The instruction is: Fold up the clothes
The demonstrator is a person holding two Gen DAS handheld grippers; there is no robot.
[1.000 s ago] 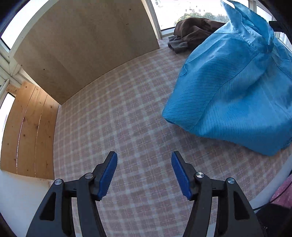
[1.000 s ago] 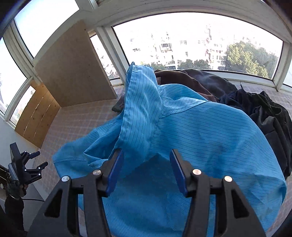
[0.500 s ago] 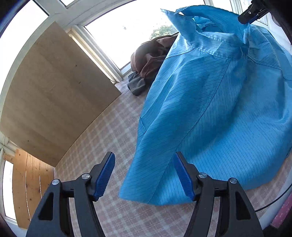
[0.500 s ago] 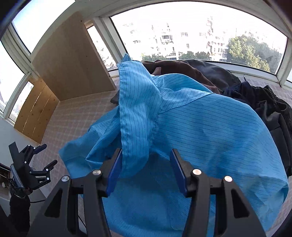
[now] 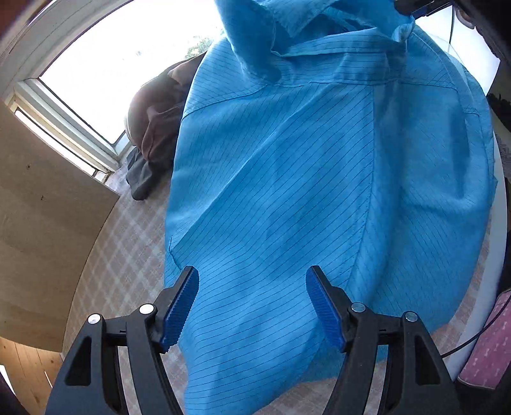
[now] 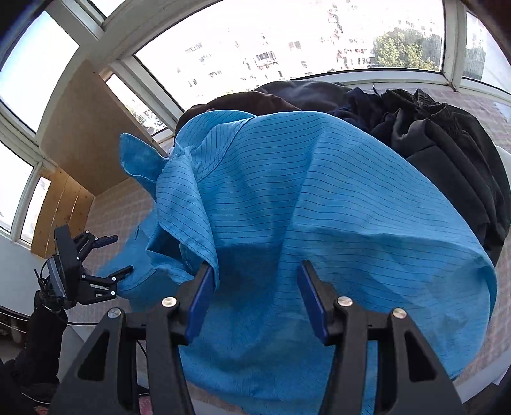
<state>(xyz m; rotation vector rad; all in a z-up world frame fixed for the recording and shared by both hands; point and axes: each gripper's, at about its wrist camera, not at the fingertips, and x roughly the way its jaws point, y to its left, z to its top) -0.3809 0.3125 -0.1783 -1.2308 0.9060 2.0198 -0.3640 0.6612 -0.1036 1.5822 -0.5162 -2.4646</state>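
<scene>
A blue pin-striped garment (image 5: 303, 159) stands up like a tent on the checked tablecloth (image 5: 121, 255). Its peak hangs from my right gripper (image 5: 415, 6), seen only partly at the top right of the left wrist view. In the right wrist view the garment (image 6: 319, 191) fills the middle. A fold of it drapes over the tip of the left finger of my right gripper (image 6: 255, 266), whose jaws stand apart with both pad faces bare. My left gripper (image 5: 252, 274) is open just above the garment's lower part. The left gripper (image 6: 123, 253) also shows at the garment's left edge, one fingertip at the hem.
A pile of dark clothes (image 6: 431, 143) and a brown garment (image 5: 150, 127) lie behind the blue one by the windows. A wooden board (image 5: 48, 207) leans at the left. The table's white edge (image 5: 498, 255) and a pink thing (image 5: 485, 344) are at the right.
My left gripper swung from over bare tablecloth onto the blue garment, rolled, and its jaws widened a little. The right gripper shifted and the draped fold slid to its left finger.
</scene>
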